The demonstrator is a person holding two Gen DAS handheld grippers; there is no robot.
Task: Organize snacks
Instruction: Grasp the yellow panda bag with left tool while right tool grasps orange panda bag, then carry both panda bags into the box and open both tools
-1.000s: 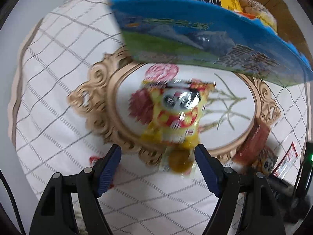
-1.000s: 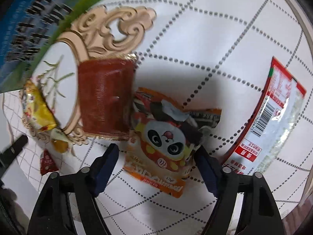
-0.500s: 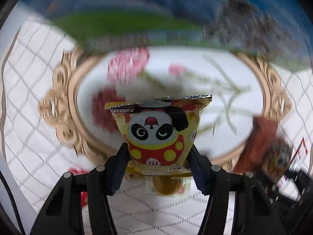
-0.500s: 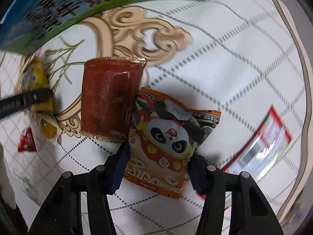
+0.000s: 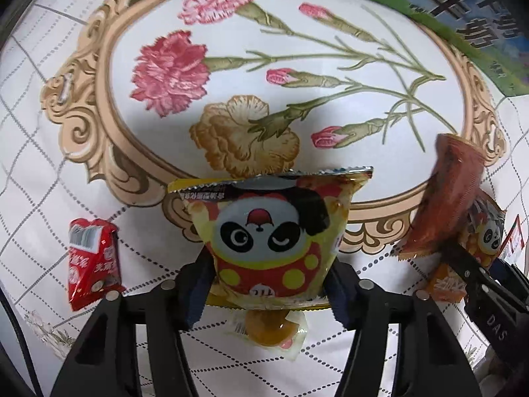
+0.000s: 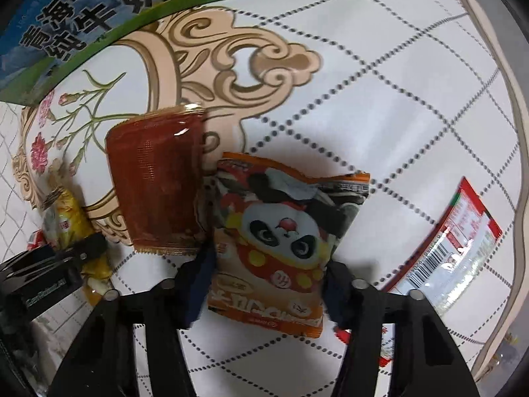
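Left gripper (image 5: pixel 269 278) is closed on the yellow panda packet (image 5: pixel 269 231), its pads pressing both sides of the lower part. Right gripper (image 6: pixel 266 289) grips the orange panda packet (image 6: pixel 281 231) in the same way. Just beside this packet lies a brown sachet (image 6: pixel 155 182), touching its left edge. A small red packet (image 5: pixel 92 261) lies on the tabletop (image 5: pixel 49 165) left of the left gripper, and a blue-green milk carton (image 6: pixel 82 13) stands farther off.
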